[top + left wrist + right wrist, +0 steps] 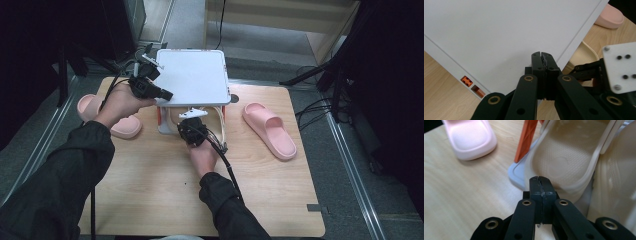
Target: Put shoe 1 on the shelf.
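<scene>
Cream slipper (pixel 564 162) sitting on lower shelf of white rack (pixel 192 75), mid-table, back edge. Right gripper (pixel 541 180) clenched empty, tips at slipper's rim, maybe touching. Left gripper (pixel 541 55) clenched empty over rack top; pink slippers (pixel 269 129) flanking on table (pixel 150 190).

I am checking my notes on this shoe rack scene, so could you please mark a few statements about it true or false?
1. Both tools are shut. True: the left tool and the right tool have their jaws together.
2. The rack's white top bears a slipper. False: it is bare.
3. Two pink slippers lie on the table. True: one at the left, one at the right.
4. The slippers under the top are blue. False: the cream slippers are there.
</scene>
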`<state>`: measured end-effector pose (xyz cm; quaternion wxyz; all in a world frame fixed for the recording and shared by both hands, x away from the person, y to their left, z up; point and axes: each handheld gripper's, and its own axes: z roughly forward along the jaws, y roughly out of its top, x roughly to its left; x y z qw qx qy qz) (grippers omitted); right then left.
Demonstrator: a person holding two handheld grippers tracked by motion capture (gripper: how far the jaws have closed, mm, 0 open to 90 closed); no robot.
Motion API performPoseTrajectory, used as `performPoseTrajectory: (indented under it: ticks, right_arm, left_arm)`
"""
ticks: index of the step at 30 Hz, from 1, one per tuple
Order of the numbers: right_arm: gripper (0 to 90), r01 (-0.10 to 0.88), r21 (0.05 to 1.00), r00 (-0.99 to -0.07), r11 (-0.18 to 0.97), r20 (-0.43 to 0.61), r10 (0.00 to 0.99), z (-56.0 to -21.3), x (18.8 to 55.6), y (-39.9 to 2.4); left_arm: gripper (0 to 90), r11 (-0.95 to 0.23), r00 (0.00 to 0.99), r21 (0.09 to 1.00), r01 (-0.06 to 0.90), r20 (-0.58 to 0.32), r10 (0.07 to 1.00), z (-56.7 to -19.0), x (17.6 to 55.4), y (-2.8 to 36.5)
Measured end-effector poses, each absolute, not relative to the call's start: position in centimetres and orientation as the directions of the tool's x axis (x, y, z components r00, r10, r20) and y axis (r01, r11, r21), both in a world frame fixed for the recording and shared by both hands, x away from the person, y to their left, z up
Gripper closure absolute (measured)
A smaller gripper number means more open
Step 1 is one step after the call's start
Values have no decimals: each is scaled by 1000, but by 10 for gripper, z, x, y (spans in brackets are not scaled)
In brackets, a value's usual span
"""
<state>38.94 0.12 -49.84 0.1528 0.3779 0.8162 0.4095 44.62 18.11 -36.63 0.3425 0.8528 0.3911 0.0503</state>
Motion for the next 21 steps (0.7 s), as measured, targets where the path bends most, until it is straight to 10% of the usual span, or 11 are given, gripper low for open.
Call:
performPoseTrajectory:
  ticks: [21]
  right_arm:
    - [891, 487, 771, -738, 410, 112, 666, -479, 320, -105]
  left_arm:
    - [891, -460, 675, 606, 649, -180, 715, -364, 447, 179]
